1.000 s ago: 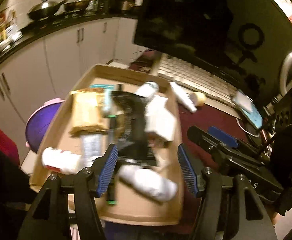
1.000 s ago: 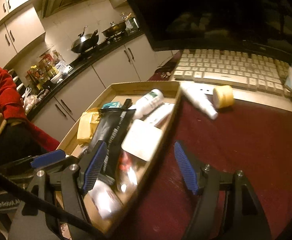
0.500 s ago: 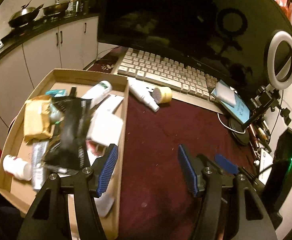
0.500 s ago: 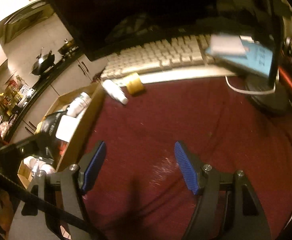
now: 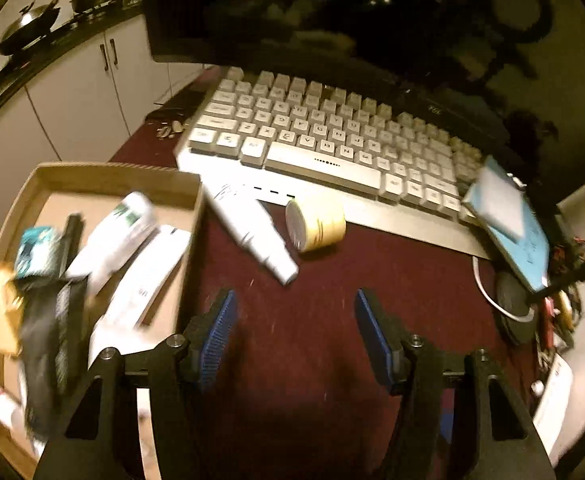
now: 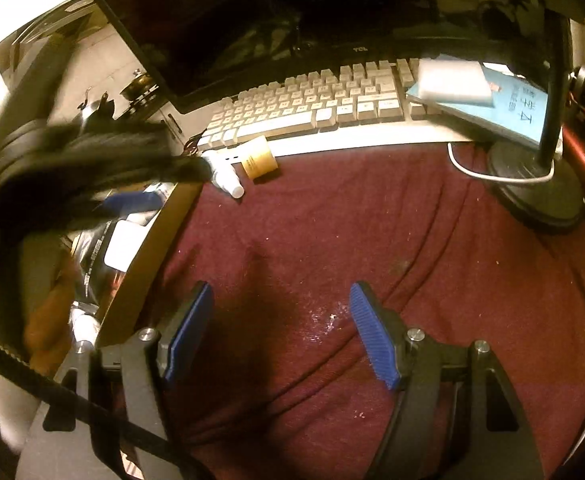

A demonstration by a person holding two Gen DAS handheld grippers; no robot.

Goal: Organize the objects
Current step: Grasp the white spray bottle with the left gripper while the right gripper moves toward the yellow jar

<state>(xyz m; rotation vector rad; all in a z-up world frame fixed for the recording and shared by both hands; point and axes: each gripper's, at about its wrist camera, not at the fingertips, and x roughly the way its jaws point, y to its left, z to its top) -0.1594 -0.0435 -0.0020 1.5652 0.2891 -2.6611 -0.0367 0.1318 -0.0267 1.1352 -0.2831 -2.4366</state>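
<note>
A white spray bottle [image 5: 252, 228] lies on its side on the maroon cloth [image 5: 312, 340], just outside the right wall of the cardboard box [image 5: 190, 240], its base by the front edge of the keyboard [image 5: 332, 136] and its cap pointing toward the camera. Just beside it on the right, a small yellow jar [image 5: 316, 222] lies tipped over against the keyboard's front edge. Both sit ahead of the left gripper [image 5: 292, 328], apart from its blue pads; its jaws have just been closing a little, yet they stand apart with only bare cloth between them. The box, at the left edge of the cloth, holds a white tube [image 5: 112, 236], a flat white carton [image 5: 144, 276], a black pouch [image 5: 48, 340] and other blurred items. In the right wrist view the bottle [image 6: 224, 172] and jar [image 6: 258, 158] lie well ahead of the right gripper [image 6: 280, 328], which is spread wide over empty cloth. A blue booklet [image 6: 504, 108] rests on the keyboard's right end.
</note>
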